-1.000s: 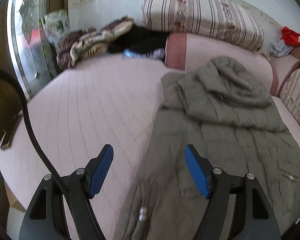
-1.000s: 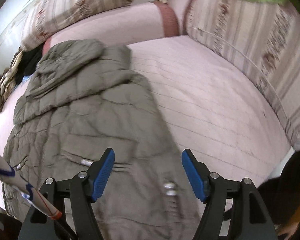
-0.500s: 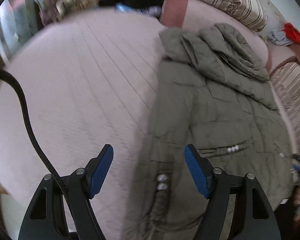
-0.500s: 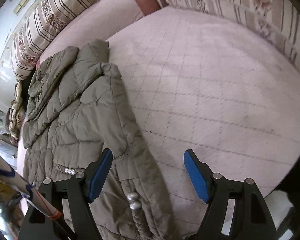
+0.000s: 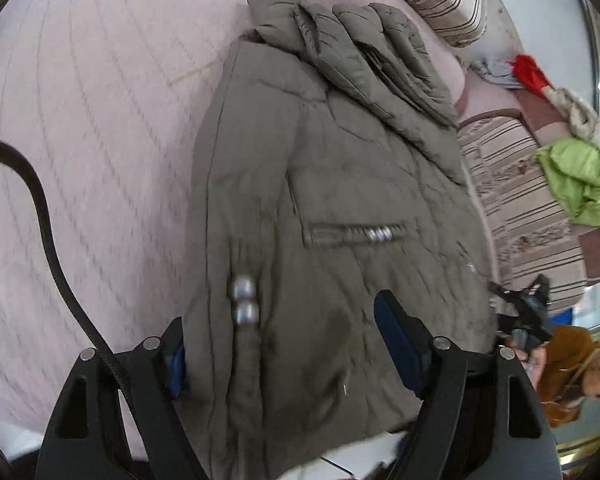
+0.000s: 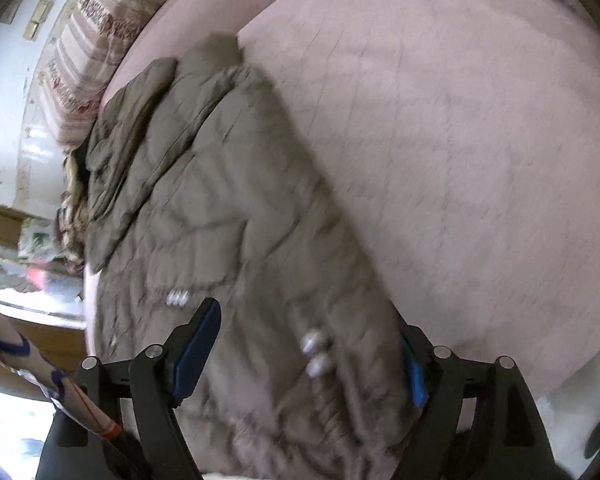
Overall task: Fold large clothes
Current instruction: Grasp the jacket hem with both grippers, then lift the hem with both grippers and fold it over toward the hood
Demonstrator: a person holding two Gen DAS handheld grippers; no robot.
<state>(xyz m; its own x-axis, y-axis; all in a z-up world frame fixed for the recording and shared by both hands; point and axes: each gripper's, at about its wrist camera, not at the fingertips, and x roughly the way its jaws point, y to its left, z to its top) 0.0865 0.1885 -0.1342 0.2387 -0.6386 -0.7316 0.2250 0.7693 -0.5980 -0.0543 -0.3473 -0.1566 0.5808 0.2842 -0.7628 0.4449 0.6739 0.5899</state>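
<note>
Olive quilted coat [image 5: 340, 184] lies lengthwise on the pink bed [image 5: 100, 140], hood far, hem nearest us. Our left gripper [image 5: 280, 356] and right gripper [image 6: 300, 364] straddle its two bottom corners, jaws opening, pinching nothing yet.

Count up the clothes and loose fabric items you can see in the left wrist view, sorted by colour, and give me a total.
Olive-grey: 1, the quilted jacket spread on the pink bed
Bright green: 1, the crumpled garment on the striped cushion
Red: 1, the red cloth at the far corner
Total: 3
</note>
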